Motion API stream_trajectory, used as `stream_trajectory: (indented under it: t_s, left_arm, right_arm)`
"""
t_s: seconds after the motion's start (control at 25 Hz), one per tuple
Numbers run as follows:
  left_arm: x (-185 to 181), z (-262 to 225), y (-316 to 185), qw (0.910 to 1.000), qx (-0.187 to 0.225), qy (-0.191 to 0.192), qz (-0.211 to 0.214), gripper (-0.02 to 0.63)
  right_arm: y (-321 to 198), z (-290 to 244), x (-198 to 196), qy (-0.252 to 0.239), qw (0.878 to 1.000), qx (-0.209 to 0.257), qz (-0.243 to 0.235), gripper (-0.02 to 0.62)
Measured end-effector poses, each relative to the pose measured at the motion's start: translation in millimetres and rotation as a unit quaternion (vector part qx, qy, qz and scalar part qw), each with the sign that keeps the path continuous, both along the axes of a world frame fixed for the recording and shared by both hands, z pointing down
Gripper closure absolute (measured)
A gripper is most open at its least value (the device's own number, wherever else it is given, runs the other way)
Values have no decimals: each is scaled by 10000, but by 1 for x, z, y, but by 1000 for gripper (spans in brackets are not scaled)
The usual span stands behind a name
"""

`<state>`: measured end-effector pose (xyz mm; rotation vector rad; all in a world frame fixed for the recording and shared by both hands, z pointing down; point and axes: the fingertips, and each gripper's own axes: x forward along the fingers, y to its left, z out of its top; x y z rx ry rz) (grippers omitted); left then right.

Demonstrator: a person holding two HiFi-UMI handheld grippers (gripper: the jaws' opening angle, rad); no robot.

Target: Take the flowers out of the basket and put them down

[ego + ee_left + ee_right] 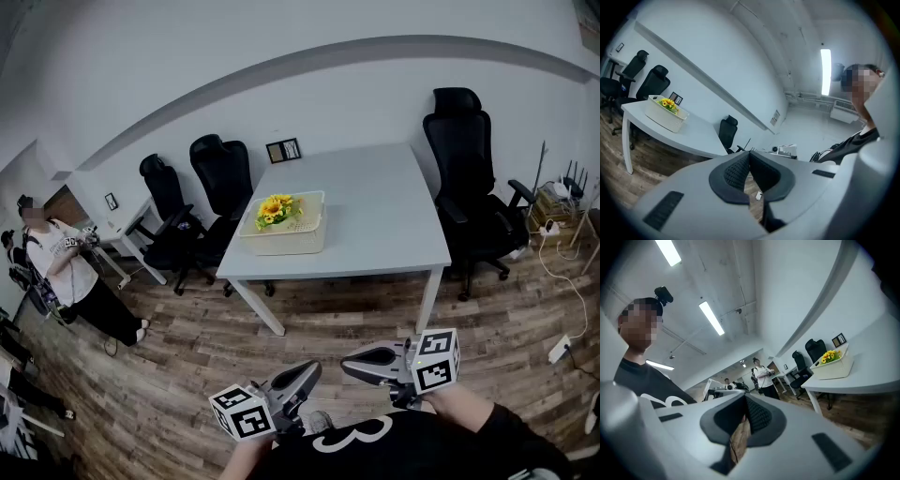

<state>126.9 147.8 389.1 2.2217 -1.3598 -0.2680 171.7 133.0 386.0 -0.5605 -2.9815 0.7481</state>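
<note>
Head view: table (394,220) w/ basket (298,238), wood floor (187,347)

A white surface (375,216) stands on a wood-plank floor (187,347) against a plain white wall (281,75). One black office chair (464,169) sits at its right, two more (220,178) at its left. A strip light (826,70) glows overhead.

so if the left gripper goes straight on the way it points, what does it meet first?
Nothing close. The left gripper, jaws shut, aims past the table; first likely the black chair or the wall behind, depth unclear.
</note>
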Motion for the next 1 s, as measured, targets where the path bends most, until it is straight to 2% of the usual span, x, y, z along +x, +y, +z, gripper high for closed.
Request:
stream_trajectory:
  t_s: [0.28,1.0]
  left_arm:
    - [16,3,-1,9999,-73,-18,79,594]
    - [37,8,6,9995,-143,20,271,594]
  right_arm:
    - [-4,2,13,-15,9999,-28,125,588]
    - [10,3,29,1,10000,-27,92,588]
